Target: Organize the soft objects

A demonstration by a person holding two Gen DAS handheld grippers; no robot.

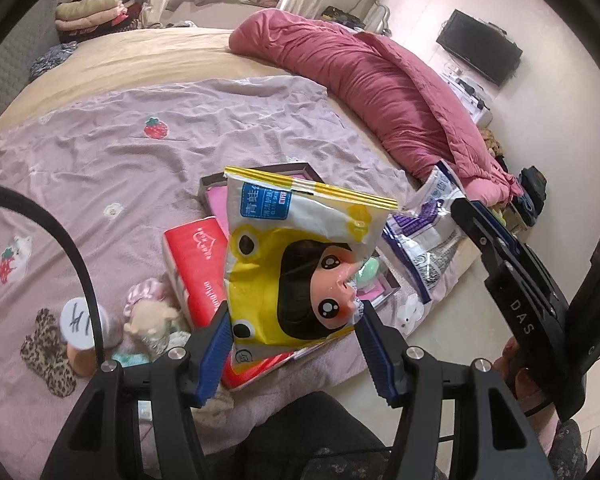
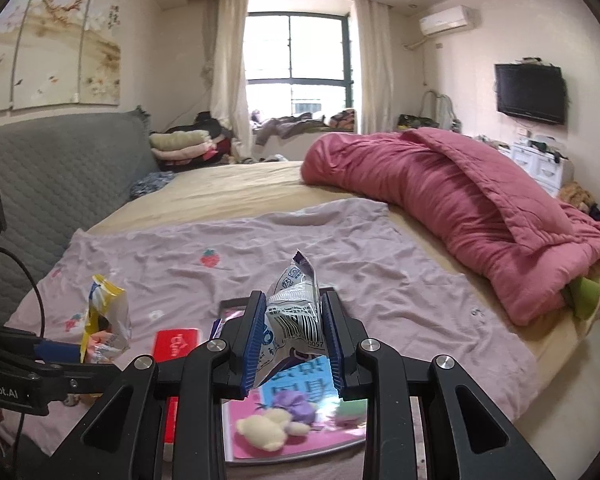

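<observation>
A yellow wipes pack (image 1: 300, 264) printed with a cartoon face hangs above the bed, with my left gripper (image 1: 296, 332) shut on its lower end. From the right wrist view the same pack (image 2: 104, 320) shows at the left. My right gripper (image 2: 292, 320) is shut on a crumpled white and purple packet (image 2: 296, 304) with a barcode, also off the bed. That packet (image 1: 424, 236) appears at the right of the left wrist view. Below both lies a dark box with pink lining (image 2: 260, 440) that holds small plush toys (image 2: 264, 430).
A red tissue pack (image 1: 198, 268) lies beside the box on the lilac strawberry sheet (image 1: 120, 152). At left are a small plush toy (image 1: 152, 318), a marked cup (image 1: 78, 322) and a leopard cloth (image 1: 48, 348). A rolled pink duvet (image 1: 380, 80) lines the bed's right side.
</observation>
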